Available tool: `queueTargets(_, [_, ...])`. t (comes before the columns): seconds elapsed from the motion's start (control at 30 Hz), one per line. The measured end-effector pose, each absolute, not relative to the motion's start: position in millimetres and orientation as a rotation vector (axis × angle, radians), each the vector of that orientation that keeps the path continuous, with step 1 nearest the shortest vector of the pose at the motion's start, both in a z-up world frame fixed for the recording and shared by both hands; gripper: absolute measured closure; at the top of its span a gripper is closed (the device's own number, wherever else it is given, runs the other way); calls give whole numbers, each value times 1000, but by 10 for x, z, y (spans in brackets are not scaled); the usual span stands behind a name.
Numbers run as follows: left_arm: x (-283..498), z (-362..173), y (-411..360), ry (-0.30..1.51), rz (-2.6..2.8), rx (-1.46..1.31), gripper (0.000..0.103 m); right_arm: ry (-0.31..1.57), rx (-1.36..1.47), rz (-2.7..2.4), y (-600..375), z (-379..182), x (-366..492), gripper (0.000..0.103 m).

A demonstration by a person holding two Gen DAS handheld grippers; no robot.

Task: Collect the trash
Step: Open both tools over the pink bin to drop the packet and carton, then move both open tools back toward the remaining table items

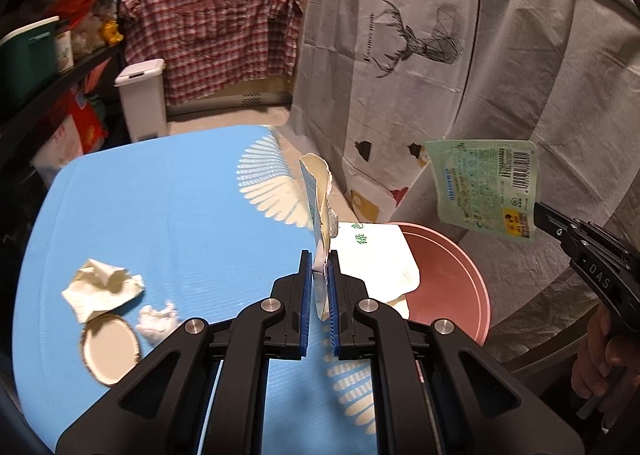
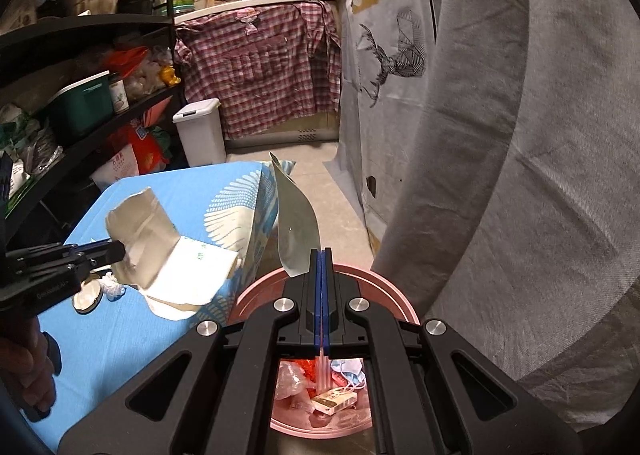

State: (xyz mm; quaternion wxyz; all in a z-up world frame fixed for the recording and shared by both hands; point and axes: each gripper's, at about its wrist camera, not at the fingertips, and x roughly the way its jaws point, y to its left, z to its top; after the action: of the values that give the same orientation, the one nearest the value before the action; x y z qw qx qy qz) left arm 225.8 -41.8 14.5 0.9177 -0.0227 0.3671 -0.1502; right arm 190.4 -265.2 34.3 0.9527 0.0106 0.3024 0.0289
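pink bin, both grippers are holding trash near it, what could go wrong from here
1. The right gripper pinches only the lower corner of the green pouch; the flat pouch could flutter past the pink bin when released.
2. The left gripper holds the torn carton still over the blue table, so it must cross the edge first.
3. The white paper bag overhangs the bin rim and could be knocked.

A blue table (image 1: 168,215) with a white feather print carried the litter. On its near left lay a crumpled lined paper (image 1: 103,289), a round foil-rimmed lid (image 1: 110,349) just nearer, and a small white wad (image 1: 157,322), perhaps tissue, beside both. A white carton (image 1: 380,255) lay at the right edge.
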Motion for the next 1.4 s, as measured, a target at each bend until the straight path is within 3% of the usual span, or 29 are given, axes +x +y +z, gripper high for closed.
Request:
queueTargets(0.73, [2426, -170, -1016, 820, -401, 14, 95, 682, 38, 35, -2753, 194, 2016, 99])
queueTargets(0.8, [2420, -177, -1044, 825, -430, 13, 93, 678, 28, 34, -2745, 191, 2016, 99])
queueTargets(0.83, [2410, -176, -1055, 824, -441, 13, 88, 678, 25, 33, -2743, 189, 2016, 99])
queueTargets(0.87, [2401, -174, -1064, 824, -445, 14, 76, 680, 22, 29, -2750, 181, 2024, 99])
queueTargets(0.93, [2369, -143, -1036, 807, -442, 9, 67, 688, 27, 27, -2760, 168, 2033, 99])
queueTargets(1.07, [2341, -68, -871, 795, -426, -23, 68, 675, 31, 11, -2760, 182, 2019, 65])
queueTargets(1.4, [2175, 158, -319, 739, -362, -64, 68, 577, 0, 72, -2523, 326, 1845, 64])
